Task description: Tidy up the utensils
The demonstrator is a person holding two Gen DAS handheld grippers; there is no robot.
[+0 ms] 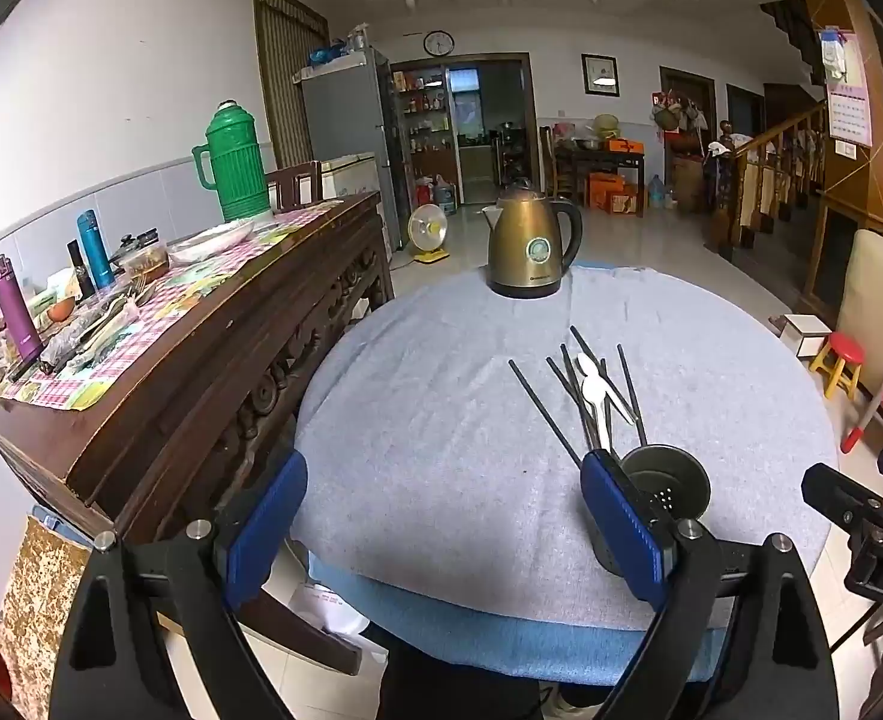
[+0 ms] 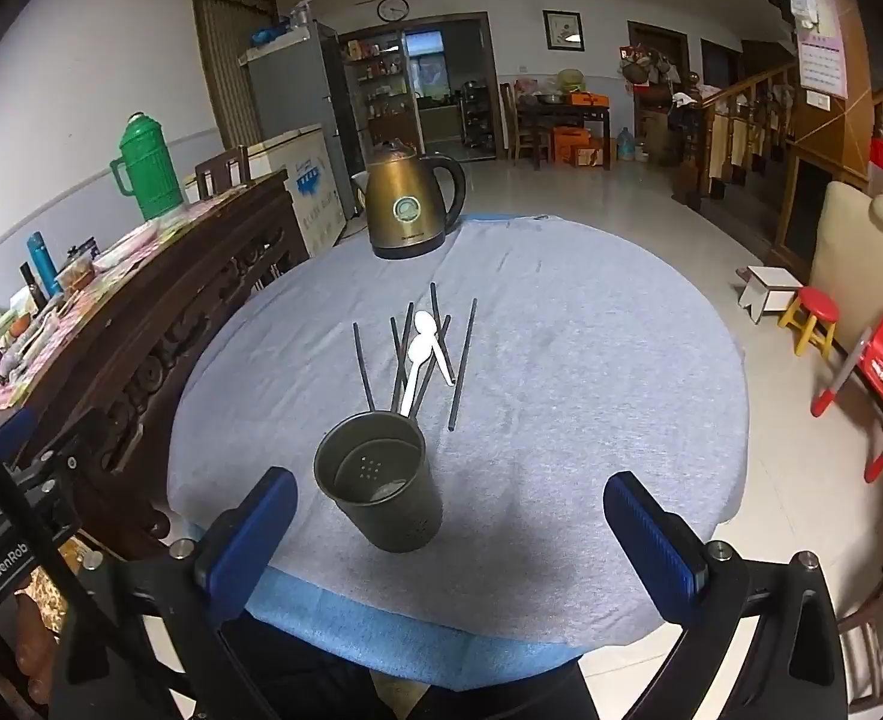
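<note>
left wrist: left of table, tilted down | right wrist: nearer holder | shared: kettle

The round table is covered in a matt grey cloth with a soft, slightly fuzzy weave. The holder looks like dull brushed metal, perforated at the base. The chopsticks are matt dark, the spoons smooth white plastic. The kettle is glossy bronze-coloured metal, the sideboard polished carved wood.

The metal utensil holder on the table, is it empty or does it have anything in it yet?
Empty. The right wrist view looks into the utensil holder and shows its bare perforated bottom; the chopsticks and white spoon lie on the cloth behind it.
</note>
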